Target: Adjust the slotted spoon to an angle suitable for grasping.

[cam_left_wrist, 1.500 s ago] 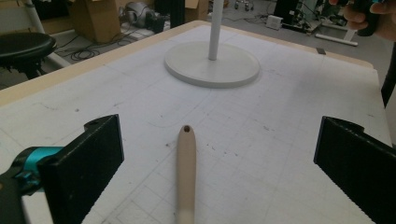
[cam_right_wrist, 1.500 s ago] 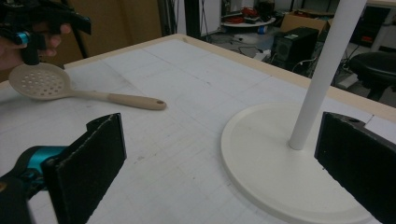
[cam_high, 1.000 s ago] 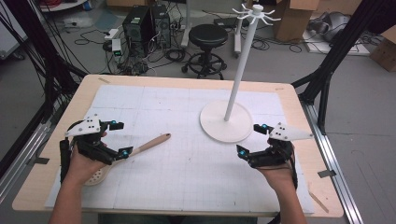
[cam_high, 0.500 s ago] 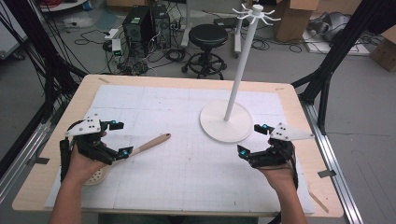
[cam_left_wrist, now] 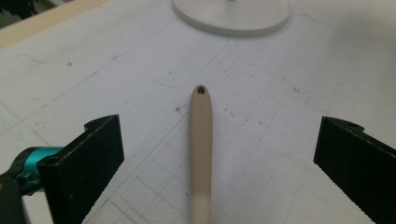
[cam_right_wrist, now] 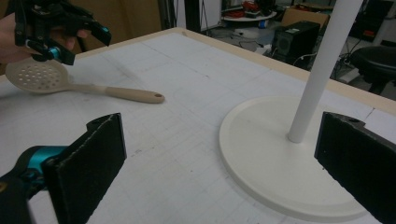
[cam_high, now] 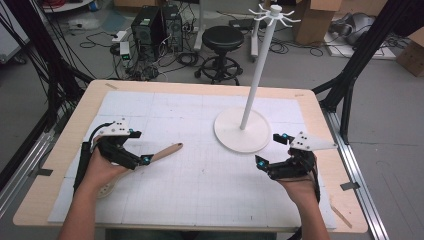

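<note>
On the gridded white mat (cam_high: 200,190), beige slotted spoon (cam_right_wrist: 70,81) lying flat, left gripper (cam_left_wrist: 212,154) jaws wide apart over its handle, right gripper (cam_high: 270,152) jaws spread beside the white hook stand (cam_high: 242,131)

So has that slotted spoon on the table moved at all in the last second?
No. The slotted spoon lies at the same spot and angle relative to the white stand's base.

Beige slotted spoon (cam_right_wrist: 70,84) with dotted holes, white stand (cam_high: 242,130), white gridded mat (cam_high: 200,170) on light-wood worktop (cam_high: 75,125), black ribbed jaws with teal accents.
</note>
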{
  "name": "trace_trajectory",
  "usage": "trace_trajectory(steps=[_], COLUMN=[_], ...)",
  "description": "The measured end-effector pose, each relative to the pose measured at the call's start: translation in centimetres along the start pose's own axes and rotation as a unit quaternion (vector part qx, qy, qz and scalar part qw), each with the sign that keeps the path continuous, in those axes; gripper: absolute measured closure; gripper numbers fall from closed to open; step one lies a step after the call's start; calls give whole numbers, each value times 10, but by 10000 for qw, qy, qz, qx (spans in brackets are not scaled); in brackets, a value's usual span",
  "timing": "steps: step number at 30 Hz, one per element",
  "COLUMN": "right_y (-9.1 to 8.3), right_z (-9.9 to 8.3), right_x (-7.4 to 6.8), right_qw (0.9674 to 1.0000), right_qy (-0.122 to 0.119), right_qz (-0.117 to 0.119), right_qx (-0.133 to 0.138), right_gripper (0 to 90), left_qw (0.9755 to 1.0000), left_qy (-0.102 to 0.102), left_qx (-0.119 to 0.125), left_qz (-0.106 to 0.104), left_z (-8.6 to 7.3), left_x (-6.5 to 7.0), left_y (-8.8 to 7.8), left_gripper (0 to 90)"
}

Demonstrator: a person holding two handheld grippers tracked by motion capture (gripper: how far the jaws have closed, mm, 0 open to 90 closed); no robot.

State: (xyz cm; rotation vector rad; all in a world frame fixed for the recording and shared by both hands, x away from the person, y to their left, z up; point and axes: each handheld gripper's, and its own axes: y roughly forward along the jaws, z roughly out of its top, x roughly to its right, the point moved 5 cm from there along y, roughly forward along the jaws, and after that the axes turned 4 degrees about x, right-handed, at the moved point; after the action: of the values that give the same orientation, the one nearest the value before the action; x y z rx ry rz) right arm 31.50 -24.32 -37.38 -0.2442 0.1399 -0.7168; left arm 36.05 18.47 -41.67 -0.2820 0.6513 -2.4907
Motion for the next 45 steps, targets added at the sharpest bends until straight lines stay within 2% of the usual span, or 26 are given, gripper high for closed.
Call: trace_trajectory(steps=[2, 3, 4, 5, 6, 7, 8, 10, 13, 15, 16, 17, 18, 20, 21, 23, 24, 25, 26, 32, 34, 36, 37, 38, 40, 45], right_y=[0, 0, 1, 1, 1, 2, 2, 3, 5, 5, 6, 7, 7, 8, 9, 9, 10, 10, 10, 11, 11, 11, 11, 11, 11, 12], right_z=[-1, -1, -1, -1, -1, -2, -2, -3, -4, -4, -5, -5, -5, -5, -5, -5, -6, -6, -7, -7, -7, -7, -7, -7, -7, -7], right_x=[0, 0, 0, 0, 0, 0, 0, 0, -1, -1, -2, -2, -3, -3, -4, -4, -4, -4, -5, -6, -6, -6, -6, -6, -6, -6], right_qw=[10000, 10000, 10000, 10000, 10000, 10000, 10000, 10000, 9999, 9999, 9999, 9999, 9999, 9999, 9999, 9998, 9998, 9998, 9998, 9997, 9997, 9997, 9997, 9997, 9997, 9997], right_qy=[9, 9, 27, 10, 12, 23, 15, 24, 15, 9, -2, -12, -16, -19, -28, -52, -31, -31, -33, -54, -73, -76, -72, -69, -96, -98], right_qz=[-11, -11, 7, 5, 13, 16, 22, 21, 33, 30, 41, 54, 61, 71, 81, 73, 91, 91, 95, 104, 100, 100, 100, 102, 84, 87], right_qx=[-15, -15, -32, -40, -39, -49, -51, -67, -98, -104, -113, -114, -123, -136, -145, -149, -173, -173, -195, -215, -210, -206, -201, -207, -208, -213], right_gripper=[5, 5, 5, 5, 5, 5, 5, 5, 5, 5, 5, 5, 5, 5, 5, 5, 5, 5, 5, 5, 5, 5, 5, 5, 5, 5], left_qw=[9997, 9997, 9990, 9990, 9978, 9978, 9964, 9946, 9928, 9900, 9855, 9855, 9832, 9829, 9815, 9808, 9780, 9780, 9750, 9756, 9755, 9760, 9750, 9762, 9747, 9744], left_qy=[-3, -3, -24, -24, -12, -12, -44, -35, -23, -53, 52, 52, 119, 131, 196, 225, 286, 286, 348, 352, 318, 306, 334, 278, 392, 414], left_qx=[-241, -241, -431, -431, -656, -656, -843, -1030, -1198, -1412, -1693, -1693, -1820, -1834, -1905, -1938, -2066, -2066, -2195, -2167, -2176, -2158, -2197, -2149, -2197, -2207], left_qz=[35, 35, 59, 59, 67, 67, 86, 129, 70, -23, 24, 24, 40, 46, 32, 8, -19, -19, -10, -19, -31, -33, -44, -36, -83, -43], left_z=[-3, -3, -7, -7, -11, -11, -15, -19, -22, -26, -28, -28, -29, -28, -27, -28, -28, -28, -31, -30, -30, -30, -30, -30, -30, -30], left_x=[-2, -2, -4, -4, -6, -6, -8, -10, -11, -10, -10, -10, -11, -11, -10, -10, -9, -9, -8, -8, -9, -8, -8, -7, -6, -5], left_y=[6, 6, 12, 12, 16, 16, 21, 26, 31, 36, 40, 40, 42, 43, 44, 45, 47, 47, 49, 47, 45, 45, 44, 45, 44, 44], left_gripper=[23, 33, 34, 34, 34, 35, 35, 35, 121, 133, 169, 188, 200, 206, 233, 287, 312, 332, 364, 442, 579, 598, 620, 645, 721, 725])
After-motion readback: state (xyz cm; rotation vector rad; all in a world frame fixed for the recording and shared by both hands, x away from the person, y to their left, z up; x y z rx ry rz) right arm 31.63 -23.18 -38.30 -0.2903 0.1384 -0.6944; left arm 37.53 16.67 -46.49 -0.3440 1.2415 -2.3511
